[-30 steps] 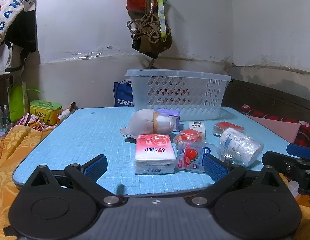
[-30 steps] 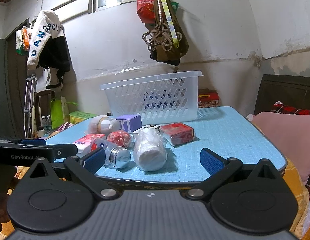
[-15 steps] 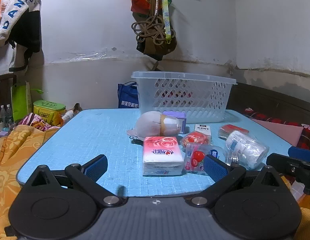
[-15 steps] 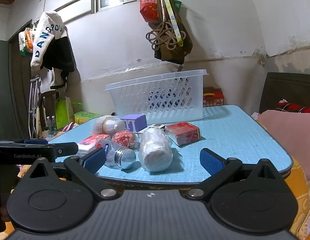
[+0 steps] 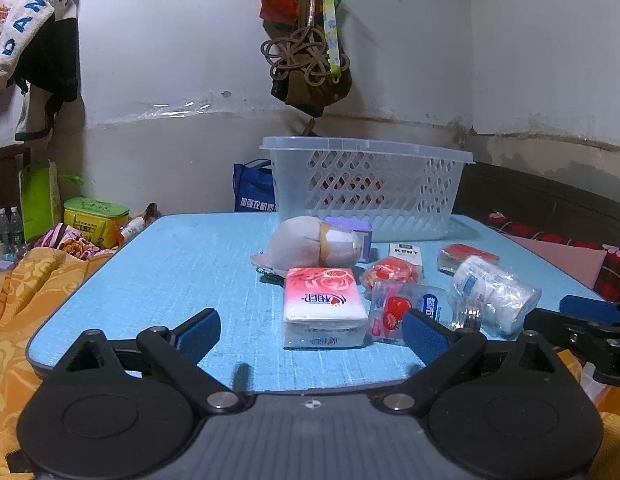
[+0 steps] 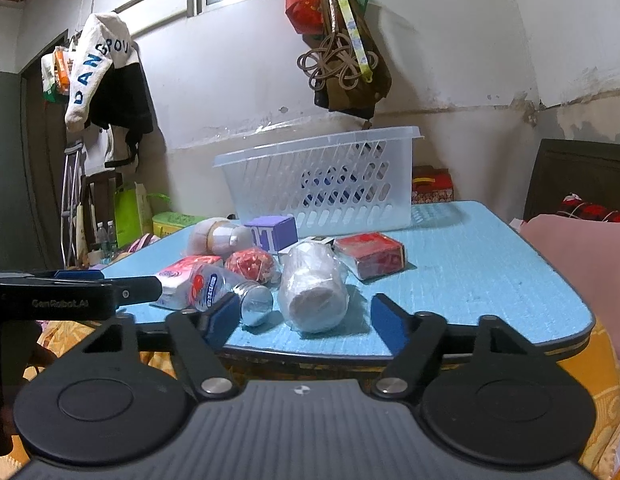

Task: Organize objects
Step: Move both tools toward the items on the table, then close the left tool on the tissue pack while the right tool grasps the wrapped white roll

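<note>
Now the blue bench [image 5: 170, 264] had a rough, lined top and a thin dark edge. A see-through plastic basket [image 5: 366, 184] with slanted holes in its walls stood at the far side, at about 12 o'clock from the left tool [image 5: 310, 330]. In front of it lay a pile of small things, close together. A soft square tissue pack [image 5: 324, 306] with pink roses sat nearest, between the left tool's blue padded tips. Beside it, at 3 o'clock, lay a clear bottle [image 5: 406, 310] on its side with a shiny silver cap. A round roll wrapped in crinkly clear plastic [image 6: 314, 288] lay just beside the bottle, right in front of the right tool [image 6: 302, 316]. Behind these were a round red crinkly packet [image 6: 250, 264], a flat red box [image 6: 370, 254], a purple cube box [image 6: 272, 232], a small white box with "KENT" [image 5: 406, 252] on it, and a soft pale plush toy [image 5: 306, 242].

Both tools hung just off the near edge of the bench. The left tool's tips stood wide apart and held nothing. The right tool's tips were apart too and held nothing, but they stood closer together than they did half a second ago. The pile had not moved, and both views showed it a little closer than before.
</note>
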Tool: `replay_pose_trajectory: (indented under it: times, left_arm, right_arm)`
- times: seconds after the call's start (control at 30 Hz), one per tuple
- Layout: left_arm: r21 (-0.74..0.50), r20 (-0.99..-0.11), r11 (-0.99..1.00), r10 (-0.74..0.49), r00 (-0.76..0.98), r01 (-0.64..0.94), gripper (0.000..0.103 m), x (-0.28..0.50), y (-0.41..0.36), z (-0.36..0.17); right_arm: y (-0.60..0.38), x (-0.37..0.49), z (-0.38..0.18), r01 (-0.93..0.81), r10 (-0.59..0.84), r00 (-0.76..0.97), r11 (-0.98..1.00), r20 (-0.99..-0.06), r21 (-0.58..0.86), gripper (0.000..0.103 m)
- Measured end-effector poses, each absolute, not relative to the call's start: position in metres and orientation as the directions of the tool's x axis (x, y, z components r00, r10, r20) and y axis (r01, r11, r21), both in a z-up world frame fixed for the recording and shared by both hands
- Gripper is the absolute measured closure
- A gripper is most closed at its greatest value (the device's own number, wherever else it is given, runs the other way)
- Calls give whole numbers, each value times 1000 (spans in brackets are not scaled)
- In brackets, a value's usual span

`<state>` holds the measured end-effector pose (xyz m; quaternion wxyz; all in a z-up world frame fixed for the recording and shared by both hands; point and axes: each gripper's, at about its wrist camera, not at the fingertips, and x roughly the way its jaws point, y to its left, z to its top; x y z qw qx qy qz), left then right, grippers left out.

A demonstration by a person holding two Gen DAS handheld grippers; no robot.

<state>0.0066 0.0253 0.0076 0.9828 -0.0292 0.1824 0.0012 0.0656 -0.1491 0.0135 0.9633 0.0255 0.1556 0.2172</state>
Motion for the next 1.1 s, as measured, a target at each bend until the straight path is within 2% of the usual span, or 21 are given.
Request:
replay_pose_trajectory:
  times: [0.2,0.6,1.1]
  left_arm:
    - [-45,-378,999,-8,926,-9,6,14,23,0]
    - [-8,-354,1000,-7,935,5,6,22,22,-7]
    - [-44,-372,999,-34,928,19,7,34,26,-10]
  right_arm:
    - [-148,68,12,-406,422,858,906,-293,117,32]
    - [-148,75,5,-393,407,862,913,-303,109,32]
    - [-145,78,5,-399,407,863,913,-300,90,34]
